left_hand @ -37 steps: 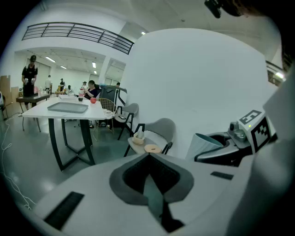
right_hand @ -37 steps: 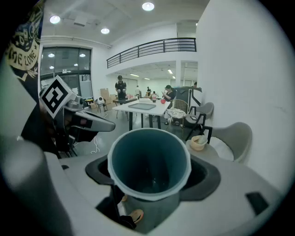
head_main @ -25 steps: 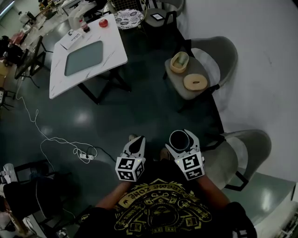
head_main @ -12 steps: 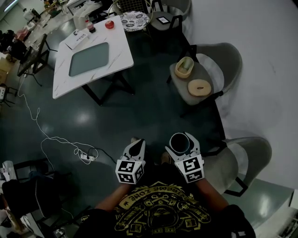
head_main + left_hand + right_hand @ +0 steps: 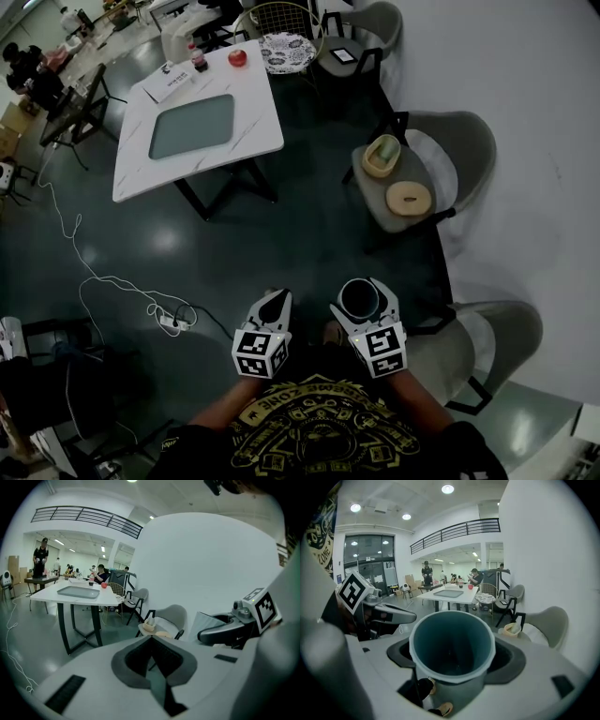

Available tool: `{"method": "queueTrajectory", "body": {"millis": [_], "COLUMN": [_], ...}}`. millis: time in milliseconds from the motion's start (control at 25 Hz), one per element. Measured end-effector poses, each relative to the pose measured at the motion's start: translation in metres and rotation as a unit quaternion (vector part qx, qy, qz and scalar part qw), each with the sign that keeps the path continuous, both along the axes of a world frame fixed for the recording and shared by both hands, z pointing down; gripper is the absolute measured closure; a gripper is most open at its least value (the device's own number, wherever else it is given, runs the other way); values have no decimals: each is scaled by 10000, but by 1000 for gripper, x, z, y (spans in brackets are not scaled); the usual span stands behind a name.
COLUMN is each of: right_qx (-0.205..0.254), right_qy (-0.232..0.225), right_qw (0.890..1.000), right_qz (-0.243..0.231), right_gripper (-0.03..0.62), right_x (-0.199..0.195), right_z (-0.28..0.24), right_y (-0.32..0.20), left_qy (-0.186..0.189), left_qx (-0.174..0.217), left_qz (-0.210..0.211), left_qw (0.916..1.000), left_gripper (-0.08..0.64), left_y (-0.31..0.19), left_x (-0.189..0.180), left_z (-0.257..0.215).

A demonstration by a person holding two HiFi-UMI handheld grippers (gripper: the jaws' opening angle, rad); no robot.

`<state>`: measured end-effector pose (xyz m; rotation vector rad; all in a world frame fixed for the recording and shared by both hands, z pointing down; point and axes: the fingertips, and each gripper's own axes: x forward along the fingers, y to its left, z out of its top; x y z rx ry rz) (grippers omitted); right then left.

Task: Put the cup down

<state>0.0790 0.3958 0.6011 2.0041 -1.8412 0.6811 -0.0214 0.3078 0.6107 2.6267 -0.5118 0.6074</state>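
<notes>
Since the right tool [image 5: 362,292] is clamped snug on the dark teal round cup [image 5: 452,653], the cup sits upright between its jaws, mouth up, over the dark glossy floor [image 5: 281,234]. The left tool [image 5: 273,302], just beside it at 9 o'clock, has its jaws pressed together on nothing. The white square tabletop [image 5: 253,141] is well off at 11 o'clock, and a grey padded chair [image 5: 469,150] is at 1 o'clock.

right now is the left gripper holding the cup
No, the left gripper has its jaws shut on nothing; the cup sits in the right gripper.
</notes>
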Motion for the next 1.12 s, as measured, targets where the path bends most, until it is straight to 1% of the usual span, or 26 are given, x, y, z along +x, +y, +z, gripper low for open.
{"method": "queueTrajectory", "body": {"millis": [440, 800, 1120], "right_qx": [24, -24, -107], "right_qy": [-9, 3, 53], "right_qw": [9998, 9994, 9993], "right_qz": [-197, -335, -360], "right_gripper": [212, 212, 212], "right_x": [0, -3, 3], "right_z": [-3, -4, -6], "right_y": [-47, -81, -112], "left_qy": [45, 71, 151], "left_qx": [48, -71, -175], "left_qz": [-206, -366, -393], "left_qw": [9998, 9993, 9990], "left_gripper": [551, 551, 551], "left_y": [-42, -71, -100], "left_x": [-1, -6, 1], "left_z": [-5, -2, 2]}}
